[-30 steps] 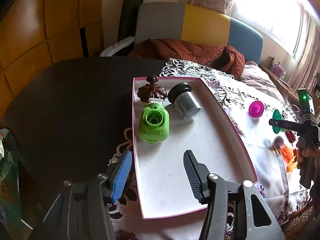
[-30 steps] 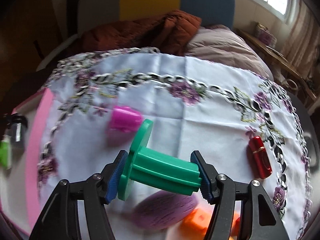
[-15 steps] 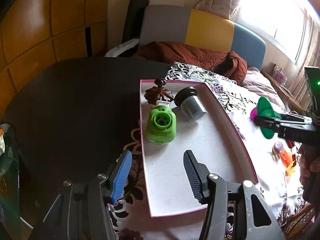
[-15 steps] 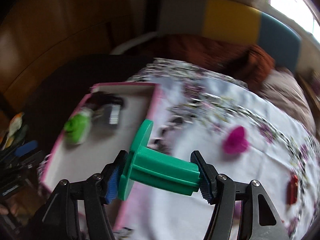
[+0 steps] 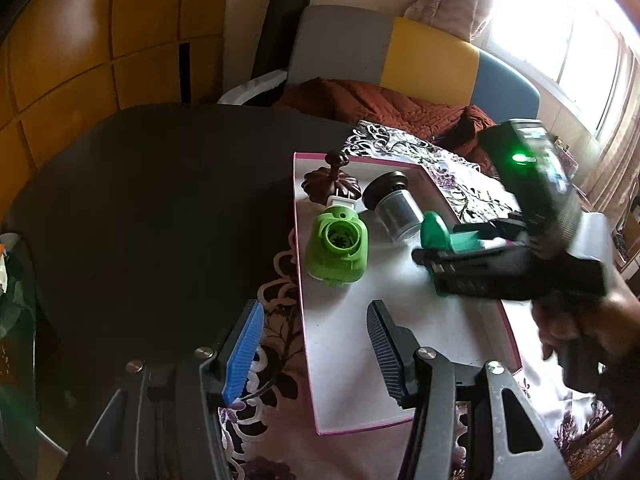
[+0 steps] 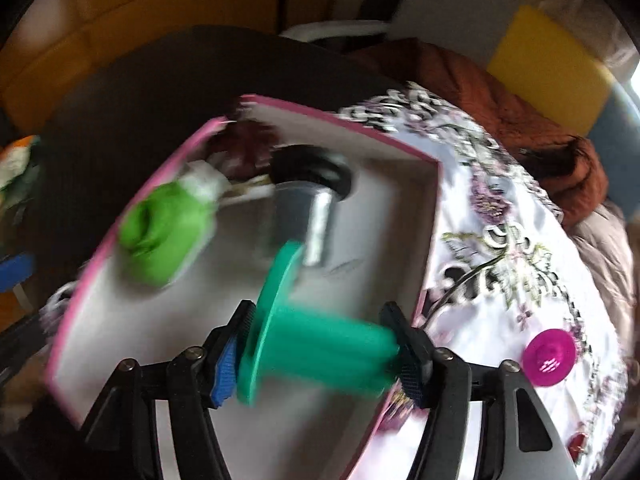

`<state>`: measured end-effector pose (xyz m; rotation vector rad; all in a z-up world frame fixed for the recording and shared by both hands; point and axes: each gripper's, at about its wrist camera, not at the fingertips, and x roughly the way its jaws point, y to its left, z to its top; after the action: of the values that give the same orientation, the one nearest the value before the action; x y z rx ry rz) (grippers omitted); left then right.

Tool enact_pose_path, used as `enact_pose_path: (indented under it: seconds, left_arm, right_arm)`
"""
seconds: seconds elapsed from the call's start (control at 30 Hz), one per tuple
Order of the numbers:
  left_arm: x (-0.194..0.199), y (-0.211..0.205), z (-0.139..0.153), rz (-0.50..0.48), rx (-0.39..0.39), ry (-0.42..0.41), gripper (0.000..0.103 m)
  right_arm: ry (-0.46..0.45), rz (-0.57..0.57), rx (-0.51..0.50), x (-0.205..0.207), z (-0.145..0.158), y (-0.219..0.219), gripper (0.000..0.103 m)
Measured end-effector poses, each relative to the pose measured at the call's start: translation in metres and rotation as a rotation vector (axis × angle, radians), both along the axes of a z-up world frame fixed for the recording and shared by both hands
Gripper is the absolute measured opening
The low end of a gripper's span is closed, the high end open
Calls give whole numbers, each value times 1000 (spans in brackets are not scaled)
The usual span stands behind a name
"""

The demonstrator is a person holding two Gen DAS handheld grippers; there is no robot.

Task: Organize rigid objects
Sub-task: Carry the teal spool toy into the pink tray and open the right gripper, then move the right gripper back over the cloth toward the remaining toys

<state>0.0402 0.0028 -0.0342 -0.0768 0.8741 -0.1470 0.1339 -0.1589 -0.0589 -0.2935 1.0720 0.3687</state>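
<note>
Grinder [image 5: 337, 245] and jar [image 5: 394, 209] side by side in tray [image 5: 348, 364]

Green spool [image 6: 320, 344] (gripped) now over tray [image 6: 352, 128]

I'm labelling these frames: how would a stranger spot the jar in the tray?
Find the pink-rimmed tray on the tablecloth. At its far end the jar lies on its side beside the green gadget; it alone has a black lid and clear body.

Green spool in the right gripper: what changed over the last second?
The right gripper carried the green spool from above the floral cloth to over the pink-rimmed tray, grip unchanged. The left gripper stayed open and empty; the tray's lime-green piece kept its place.
</note>
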Motion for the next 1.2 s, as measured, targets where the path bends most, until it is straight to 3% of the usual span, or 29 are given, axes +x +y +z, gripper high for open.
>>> enact_pose_path:
  seconds: [0.17, 0.33, 0.47, 0.77, 1.2]
  left_arm:
    - [0, 2, -2, 4, -2, 3, 54]
    - [-2, 3, -2, 12, 2, -1, 54]
    - [-4, 2, 2, 11, 7, -9, 54]
    - [-8, -3, 7, -2, 19, -20, 54]
    - [-13, -15, 13, -31, 42, -32, 55]
  right_arm:
    - [-24, -57, 5, 15, -9, -6, 63]
    - [-23, -54, 65, 10, -4, -6, 81]
    - [-49, -62, 93, 0, 5, -8, 88]
    - [-99, -143, 178, -21, 26, -32, 89]
    - [-171, -253, 219, -51, 45, -89, 92]
